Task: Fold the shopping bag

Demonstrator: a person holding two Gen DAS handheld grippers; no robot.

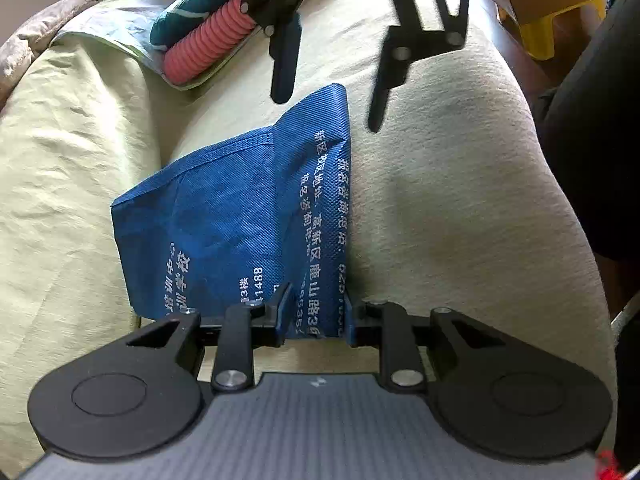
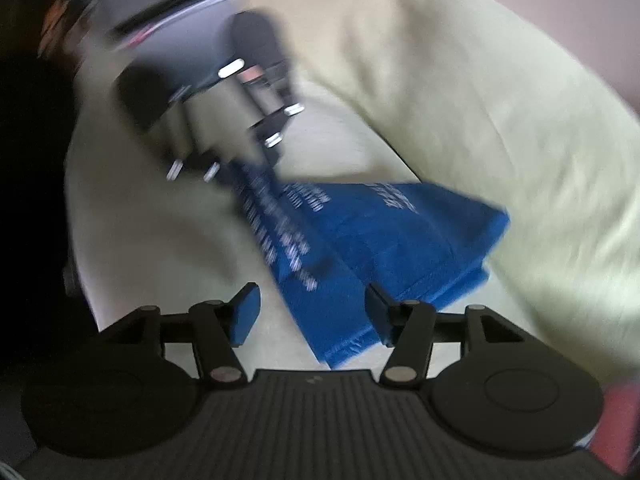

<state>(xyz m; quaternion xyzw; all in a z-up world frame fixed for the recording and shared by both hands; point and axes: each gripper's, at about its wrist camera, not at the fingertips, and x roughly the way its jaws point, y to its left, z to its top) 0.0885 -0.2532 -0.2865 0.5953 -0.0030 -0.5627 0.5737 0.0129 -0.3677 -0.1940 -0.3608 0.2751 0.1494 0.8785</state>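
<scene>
Left gripper (image 1: 316, 312) is pinching the blue bag's (image 1: 240, 216) near edge; its length is running away toward the right gripper (image 1: 332, 96), hovering open over the far corner.

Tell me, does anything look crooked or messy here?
The blue shopping bag lies askew on the pale green cover, folded into an uneven wedge with one corner sticking out. The left gripper pinches its edge.

Support surface: pale yellow-green cushioned seat (image 1: 460, 200), fabric creased, probably a sofa. Directly on it: blue non-woven shopping bag (image 1: 240, 220), white print, partly folded. Toward the far end lies a plastic-wrapped packet (image 1: 116, 20) carrying a pink ribbed roll (image 1: 212, 44) and a teal patterned item (image 1: 192, 8).
</scene>
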